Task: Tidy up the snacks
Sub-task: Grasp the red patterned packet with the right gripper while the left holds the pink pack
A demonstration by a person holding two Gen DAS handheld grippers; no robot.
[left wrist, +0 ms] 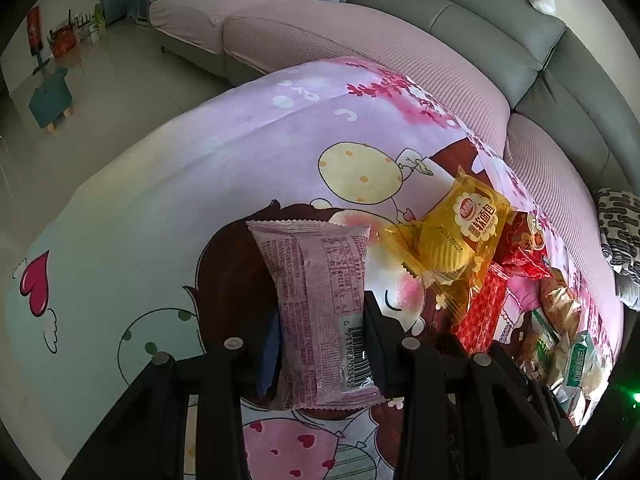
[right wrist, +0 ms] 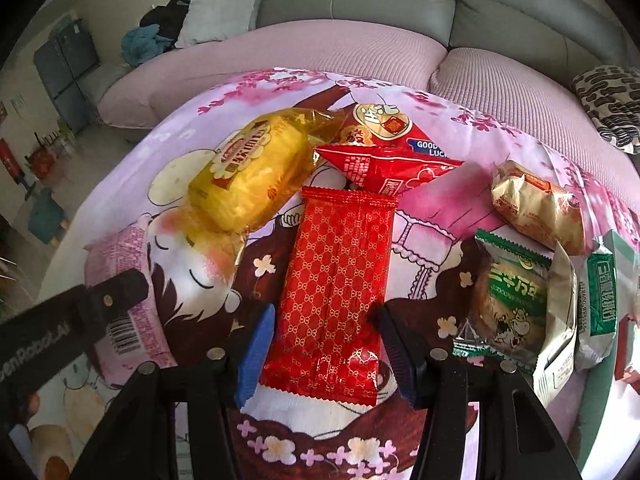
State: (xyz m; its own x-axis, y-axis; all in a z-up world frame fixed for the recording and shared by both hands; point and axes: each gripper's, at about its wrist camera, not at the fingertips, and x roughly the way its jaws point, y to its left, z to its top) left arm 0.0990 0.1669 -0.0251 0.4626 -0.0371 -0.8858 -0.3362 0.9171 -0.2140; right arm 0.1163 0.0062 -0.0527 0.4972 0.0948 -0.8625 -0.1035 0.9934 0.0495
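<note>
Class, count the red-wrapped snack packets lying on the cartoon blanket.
2. The patterned red packet lies between the right tool's fingers; the red pouch sits just beyond its far end. A red edge at the far right may be another.

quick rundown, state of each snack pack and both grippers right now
left gripper: shut on the pink snack pack
right gripper: straddles the red patterned pack; contact unclear
pink snack pack: sealed, label side up, clamped
red patterned pack: sealed, flat on the cartoon blanket
yellow bread pack: sealed, lying free
red folded pack: sealed, top of the pile
green cow pack: sealed, lying free
</note>
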